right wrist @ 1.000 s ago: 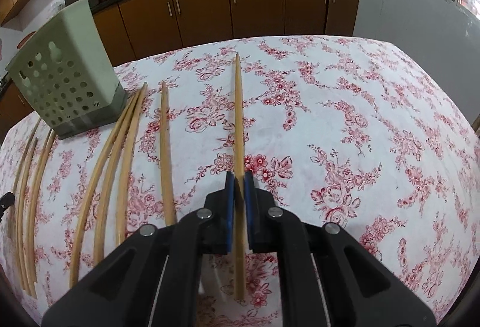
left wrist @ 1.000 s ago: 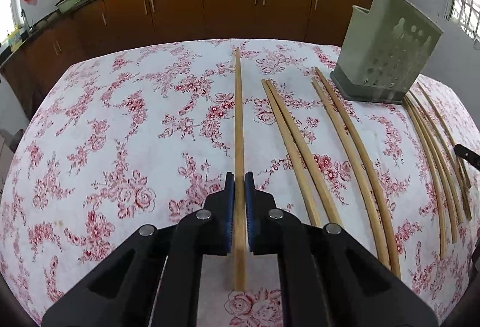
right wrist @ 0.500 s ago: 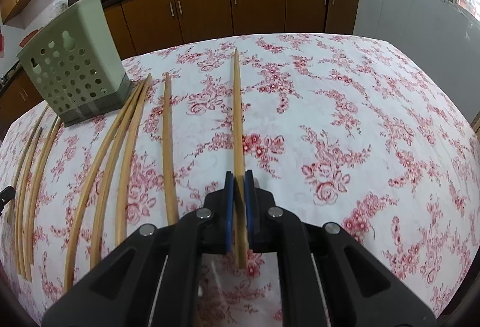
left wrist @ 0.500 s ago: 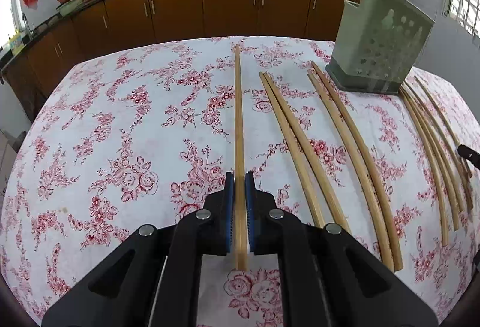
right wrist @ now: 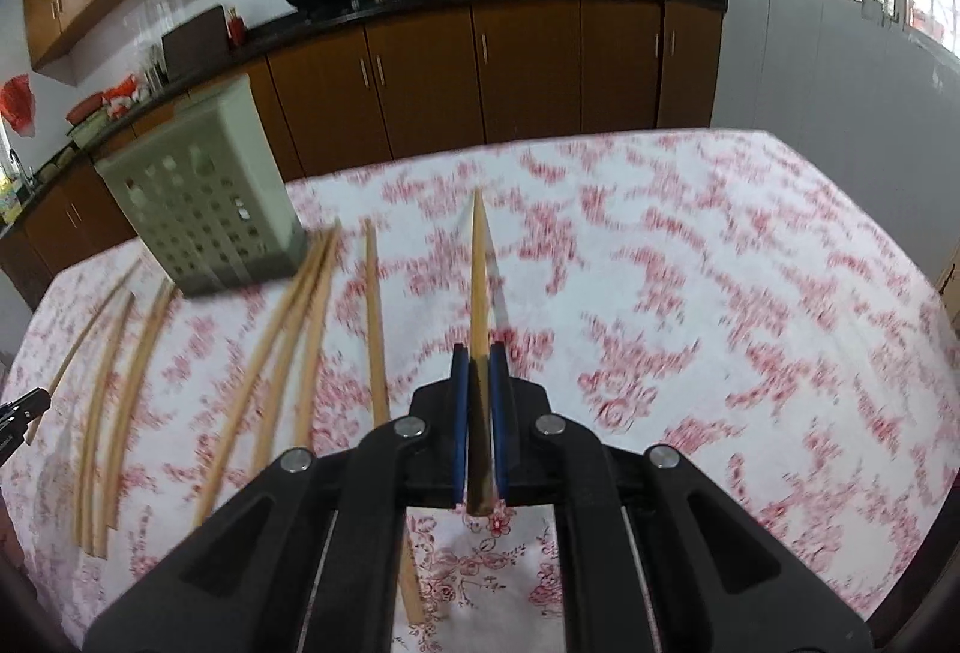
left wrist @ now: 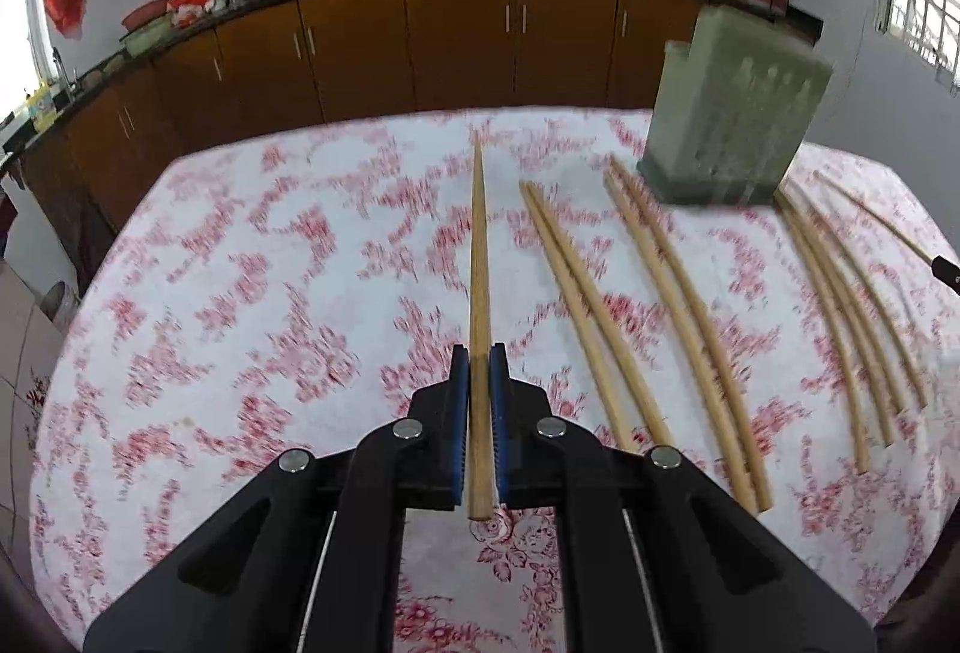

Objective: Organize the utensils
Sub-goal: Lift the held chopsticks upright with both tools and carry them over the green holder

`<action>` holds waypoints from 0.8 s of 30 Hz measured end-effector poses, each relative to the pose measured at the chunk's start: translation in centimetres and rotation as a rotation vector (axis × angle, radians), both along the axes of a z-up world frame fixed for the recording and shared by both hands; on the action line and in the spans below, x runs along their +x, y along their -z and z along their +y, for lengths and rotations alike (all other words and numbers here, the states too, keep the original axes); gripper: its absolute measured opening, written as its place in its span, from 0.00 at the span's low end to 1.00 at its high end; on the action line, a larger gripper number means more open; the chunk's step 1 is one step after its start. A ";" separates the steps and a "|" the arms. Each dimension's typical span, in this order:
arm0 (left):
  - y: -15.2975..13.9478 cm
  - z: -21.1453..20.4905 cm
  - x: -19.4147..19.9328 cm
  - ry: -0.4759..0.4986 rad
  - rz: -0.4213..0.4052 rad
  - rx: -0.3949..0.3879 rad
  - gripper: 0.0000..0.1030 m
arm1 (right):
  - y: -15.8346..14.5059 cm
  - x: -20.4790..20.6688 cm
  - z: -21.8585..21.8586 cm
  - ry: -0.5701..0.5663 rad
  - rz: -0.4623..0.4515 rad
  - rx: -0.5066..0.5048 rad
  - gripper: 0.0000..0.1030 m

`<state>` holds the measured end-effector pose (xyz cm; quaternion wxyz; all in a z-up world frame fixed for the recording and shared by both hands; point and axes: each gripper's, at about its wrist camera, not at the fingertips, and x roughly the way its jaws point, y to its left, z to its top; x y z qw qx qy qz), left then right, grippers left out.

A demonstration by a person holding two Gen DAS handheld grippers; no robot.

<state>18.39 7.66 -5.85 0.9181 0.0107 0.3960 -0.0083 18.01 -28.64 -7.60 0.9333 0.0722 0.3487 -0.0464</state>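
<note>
Two chopsticks are up off the bench, one (left wrist: 479,293) clamped in the left hand-held gripper (left wrist: 479,371), one (right wrist: 478,281) in the right hand-held gripper (right wrist: 479,371). Others (left wrist: 678,305) lie beside the holder (left wrist: 732,125). I'd judge this the carrying step; next, tips into the holder's top. No readable writing anywhere.

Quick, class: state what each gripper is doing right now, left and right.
Left gripper: closed on a chopstick.
Right gripper: closed on another chopstick.
</note>
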 end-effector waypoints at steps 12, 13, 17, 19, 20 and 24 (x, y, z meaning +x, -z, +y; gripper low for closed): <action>-6.3 1.0 -1.0 -0.021 -0.178 -0.057 0.08 | -4.4 -1.3 -0.6 0.015 -0.129 0.006 0.08; -6.8 1.1 -1.0 -0.025 -0.196 -0.062 0.08 | -4.8 -1.3 -0.7 0.017 -0.138 0.005 0.08; -9.3 1.5 -1.1 -0.035 -0.274 -0.074 0.07 | -6.6 -1.2 -0.9 0.023 -0.190 -0.002 0.08; -10.4 1.7 -1.0 -0.039 -0.304 -0.079 0.07 | -7.5 -1.1 -1.0 0.024 -0.214 -0.007 0.08; -10.7 1.8 -0.9 -0.041 -0.313 -0.080 0.07 | -7.7 -1.0 -1.0 0.025 -0.221 -0.009 0.08; -11.6 2.1 -0.5 -0.051 -0.340 -0.079 0.07 | -8.8 -0.8 -0.9 0.024 -0.246 -0.020 0.08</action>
